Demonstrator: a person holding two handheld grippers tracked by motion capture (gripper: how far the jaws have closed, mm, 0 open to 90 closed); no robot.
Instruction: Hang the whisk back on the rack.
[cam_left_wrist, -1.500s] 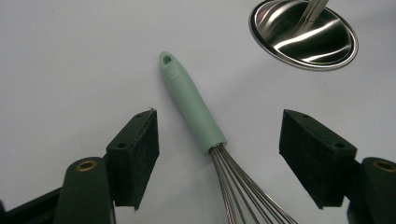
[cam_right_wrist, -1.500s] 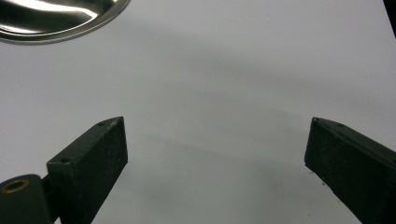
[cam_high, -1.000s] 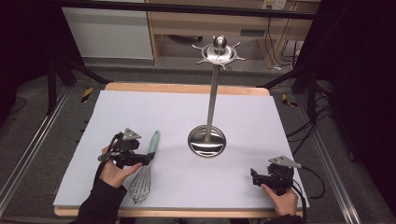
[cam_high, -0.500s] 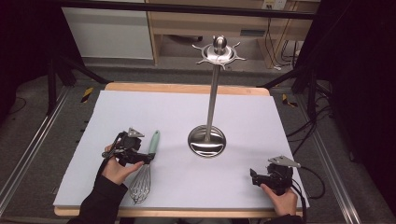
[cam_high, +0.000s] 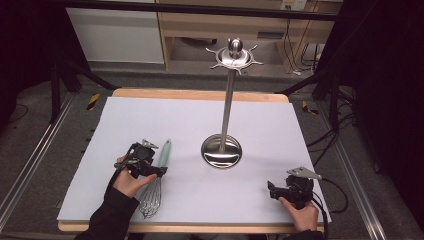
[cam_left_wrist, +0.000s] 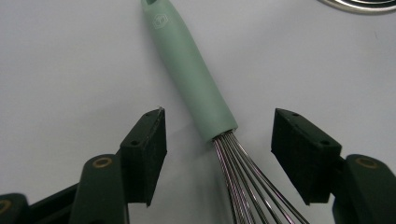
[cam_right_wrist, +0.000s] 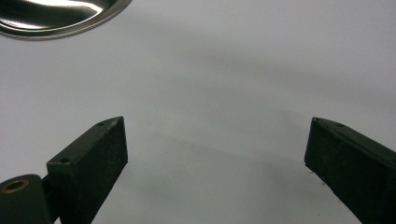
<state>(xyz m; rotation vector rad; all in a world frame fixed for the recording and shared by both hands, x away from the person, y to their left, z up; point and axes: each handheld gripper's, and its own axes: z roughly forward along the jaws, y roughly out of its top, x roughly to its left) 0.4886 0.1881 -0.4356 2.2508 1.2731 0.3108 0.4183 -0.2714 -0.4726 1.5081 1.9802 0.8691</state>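
Clearly, the whisk (cam_high: 156, 180) was laid flat on the white sheet (cam_high: 180, 120) that covered the table, toward the person's left, with its pale green handle (cam_left_wrist: 191, 74) pointing away from the person and its wire loops (cam_high: 150, 202) toward the near edge. The left gripper (cam_high: 142, 162) was held low over the whisk, at the place where the handle met the wires. In the left gripper view the jaws were seen one on each side of that joint, and a gap was left between each pad and the handle, so the whisk was straddled but not clamped. The jaws had just been closing in around it. The left hand (cam_high: 127, 182) was wrapped around the gripper's body.

The right gripper (cam_high: 285, 191) was rested on the sheet near the front right corner, well apart from the whisk. In the right gripper view its jaws were spread wide with nothing but bare sheet between them.

The steel utensil stand (cam_high: 227, 100) was placed upright near the middle of the sheet, its round base (cam_high: 221, 151) to the right of the whisk's handle and apart from it.
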